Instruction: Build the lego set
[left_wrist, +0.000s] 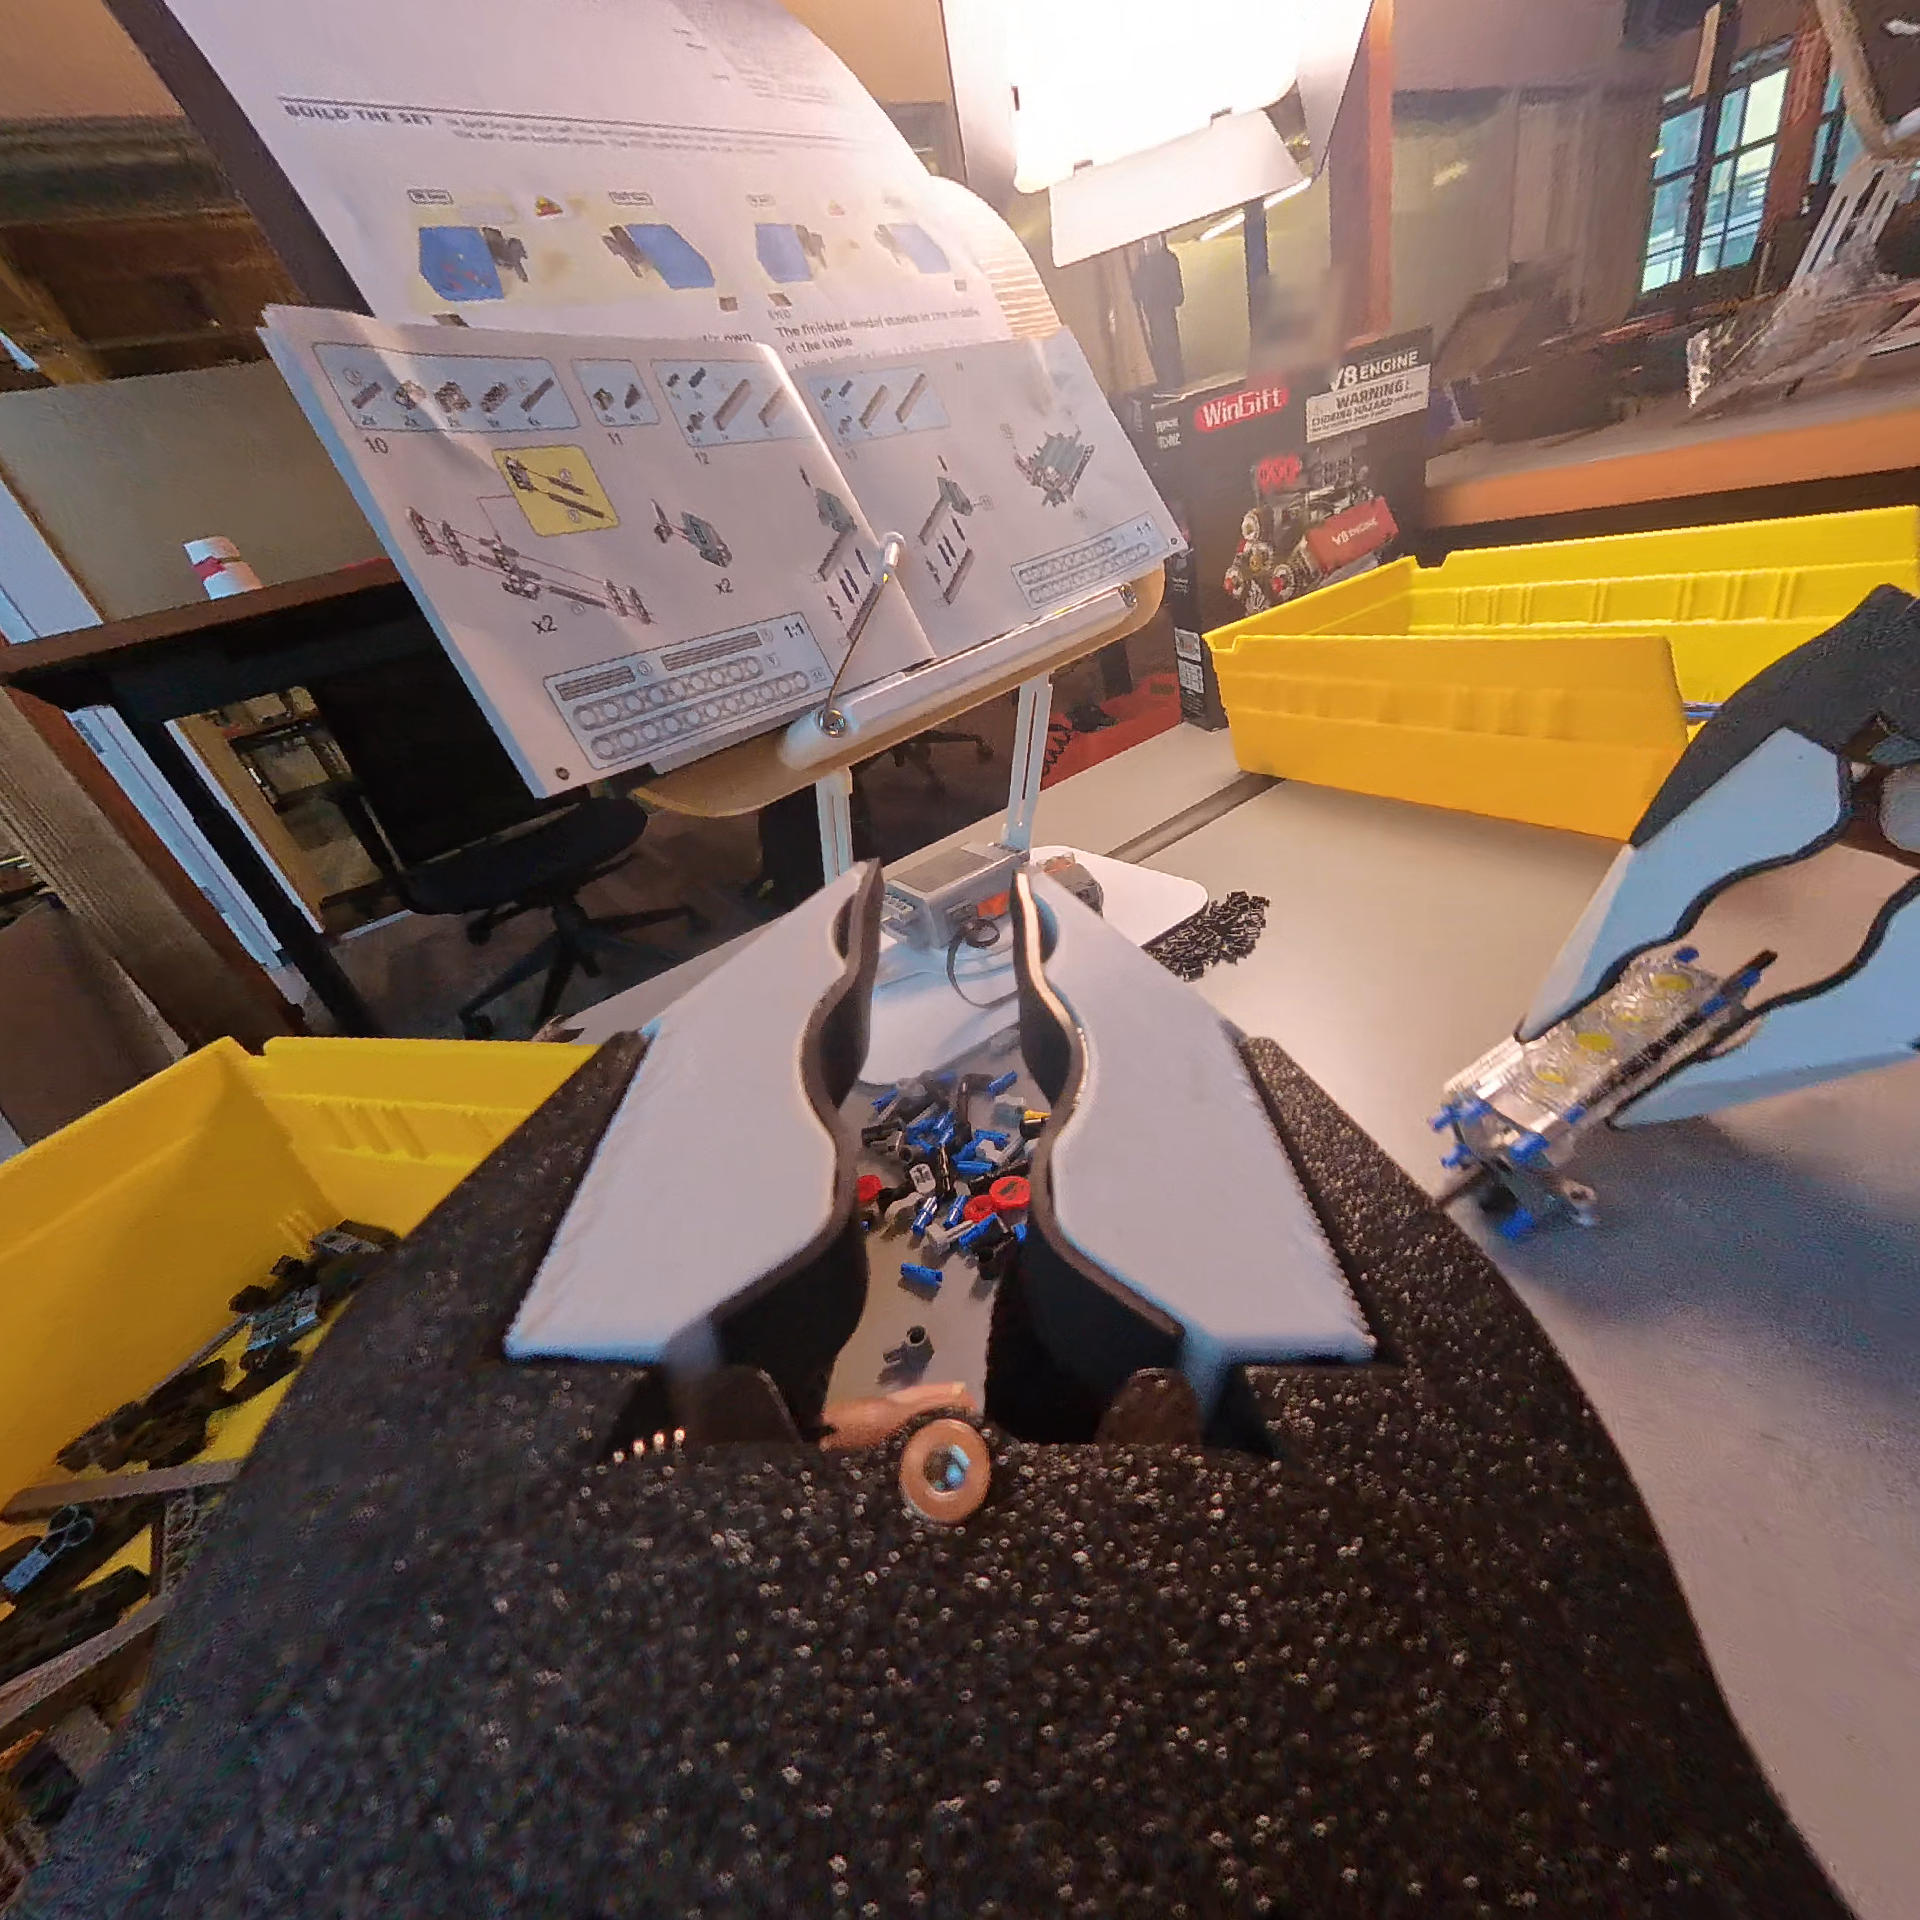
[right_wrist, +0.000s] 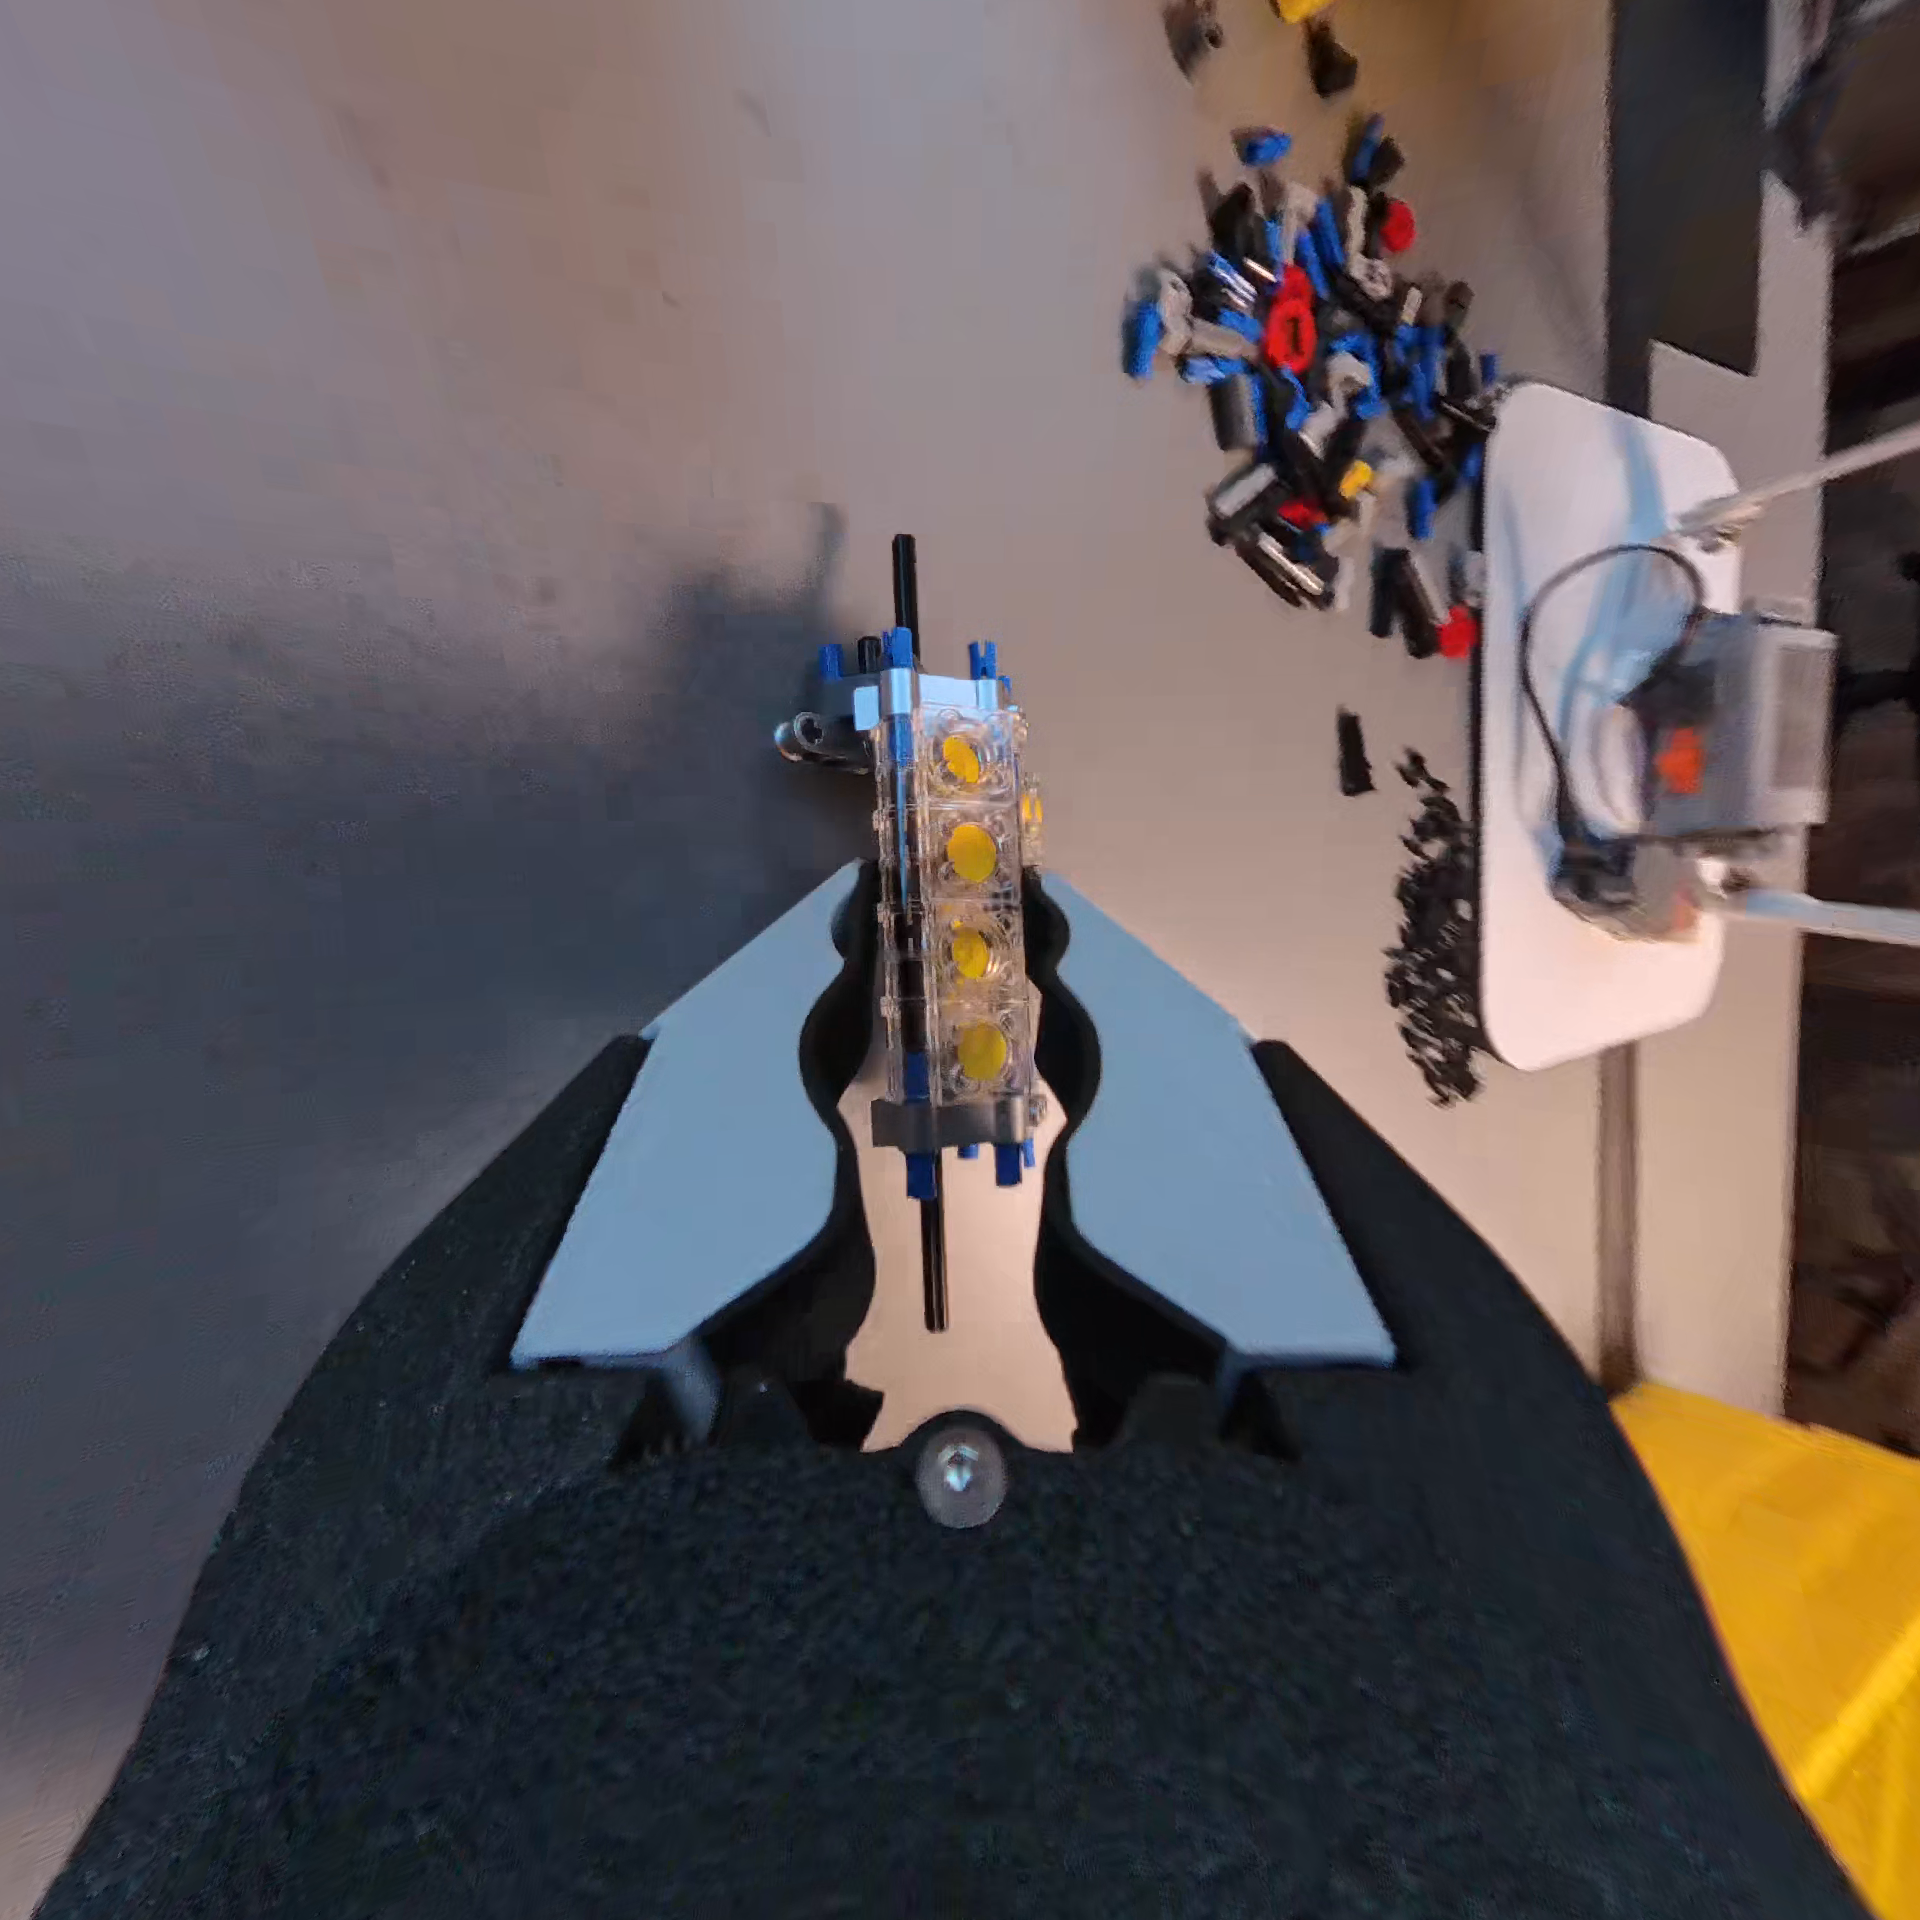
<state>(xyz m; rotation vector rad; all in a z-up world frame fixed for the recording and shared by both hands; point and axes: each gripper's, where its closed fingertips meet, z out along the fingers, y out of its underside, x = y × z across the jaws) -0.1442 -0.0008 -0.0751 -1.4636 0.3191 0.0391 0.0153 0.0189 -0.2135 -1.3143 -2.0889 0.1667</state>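
My right gripper (right_wrist: 951, 883) is shut on a clear brick assembly (right_wrist: 961, 831) with yellow discs, blue pins and a long black axle (right_wrist: 932, 1247) through it. In the left wrist view the right gripper (left_wrist: 1558, 1081) holds this assembly (left_wrist: 1579, 1039) tilted down, its lower end close to the grey table (left_wrist: 1351, 997). My left gripper (left_wrist: 945, 894) is open and empty, held over a pile of small blue, black and red parts (left_wrist: 951, 1164). The pile also shows in the right wrist view (right_wrist: 1320, 364).
An open instruction booklet (left_wrist: 707, 540) rests on a stand with a white base (right_wrist: 1600, 935) that carries a grey box with a cable (right_wrist: 1725, 727). A heap of small black pins (left_wrist: 1216, 930) lies beside it. Yellow bins stand at back right (left_wrist: 1455, 686) and at left (left_wrist: 156, 1195). The gap from one gripper's tips to the other's is roughly 20 centimeters.
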